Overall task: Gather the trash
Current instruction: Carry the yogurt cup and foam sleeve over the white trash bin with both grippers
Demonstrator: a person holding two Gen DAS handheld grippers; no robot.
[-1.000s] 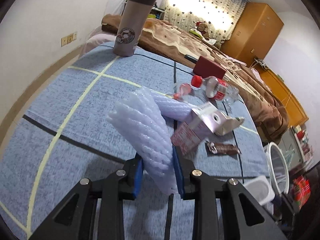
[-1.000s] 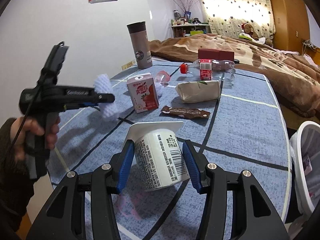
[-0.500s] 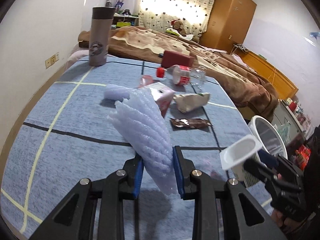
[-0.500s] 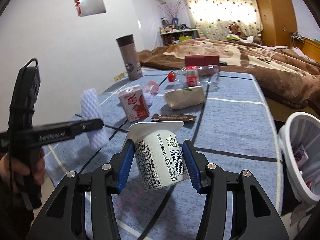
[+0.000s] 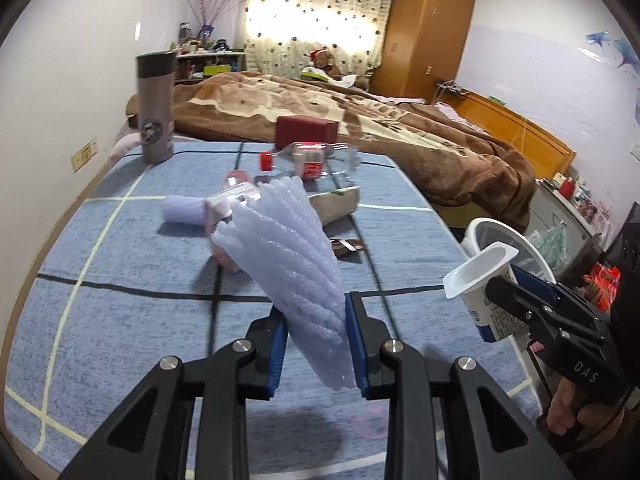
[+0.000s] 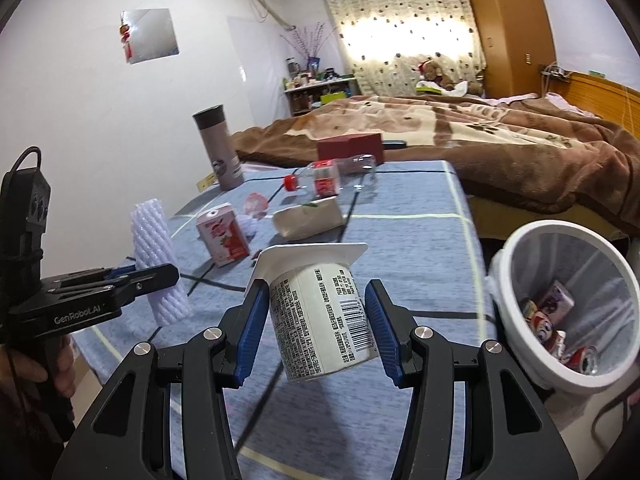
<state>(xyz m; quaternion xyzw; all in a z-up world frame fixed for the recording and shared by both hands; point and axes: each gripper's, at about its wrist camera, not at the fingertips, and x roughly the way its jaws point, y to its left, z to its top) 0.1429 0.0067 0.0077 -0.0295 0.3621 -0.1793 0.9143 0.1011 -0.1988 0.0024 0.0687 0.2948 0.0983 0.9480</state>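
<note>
Aloft: foam sleeve, yogurt cup

Two handheld black grippers, the left gripper and right gripper, share angular arms, silver screws and ribbed blue pads; white lettering marks each handle, and a black cable loops from the left one.

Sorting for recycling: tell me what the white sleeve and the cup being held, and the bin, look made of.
Sleeve: soft foam netting, matte pale white, ribbed mesh squeezed between the left tongs.
Cup: likely thin plastic, smooth white, printed label with barcode, flared rim; held in the right tongs.
Bin: seemingly hard white plastic rim, translucent liner inside.
</note>
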